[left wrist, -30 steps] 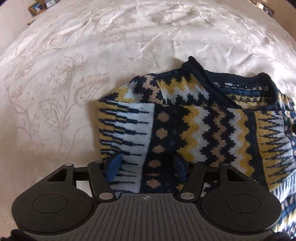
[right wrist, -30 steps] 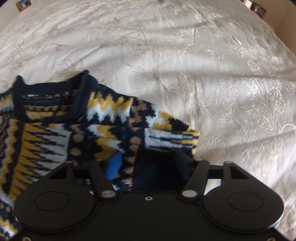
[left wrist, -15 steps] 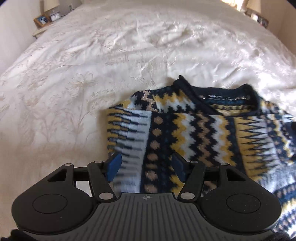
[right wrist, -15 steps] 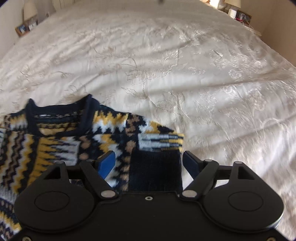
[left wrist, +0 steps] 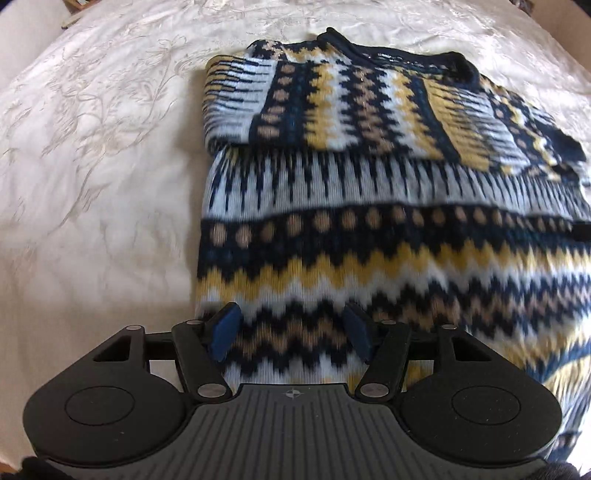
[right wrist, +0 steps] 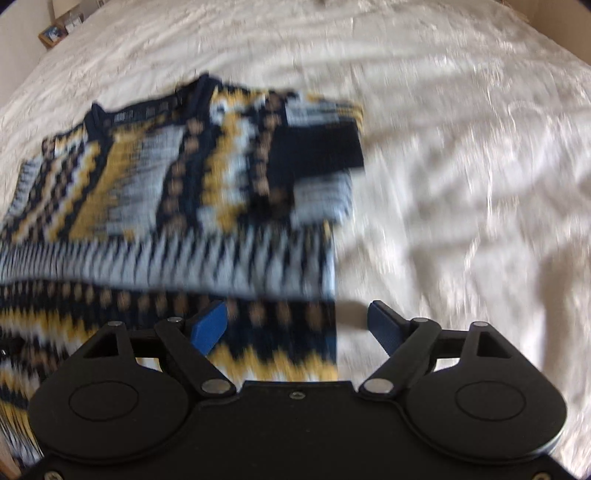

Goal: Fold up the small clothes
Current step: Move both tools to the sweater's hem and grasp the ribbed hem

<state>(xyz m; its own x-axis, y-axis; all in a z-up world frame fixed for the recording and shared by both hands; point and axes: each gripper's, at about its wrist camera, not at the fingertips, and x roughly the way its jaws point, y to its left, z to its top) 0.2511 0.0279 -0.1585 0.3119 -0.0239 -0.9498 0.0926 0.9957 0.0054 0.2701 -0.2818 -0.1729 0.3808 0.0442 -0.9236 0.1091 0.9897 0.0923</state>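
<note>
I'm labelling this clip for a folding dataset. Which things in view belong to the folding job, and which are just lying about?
Part of the job:
- navy, yellow and white zigzag knitted sweater, sleeves folded in
- left gripper, open
- right gripper, open
- cream embroidered bedspread, the work surface

Lying about:
- small framed picture on the bedside shelf

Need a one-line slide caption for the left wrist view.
Open left gripper poised above navy, yellow and white zigzag-knit sweater, sleeves folded in, on cream embroidered bedspread.

a cream bedspread (left wrist: 92, 155) with embroidered floral stitching covers the bed, creased and sunlit. a framed photo (right wrist: 53, 34) stands on furniture at the far left edge.
</note>
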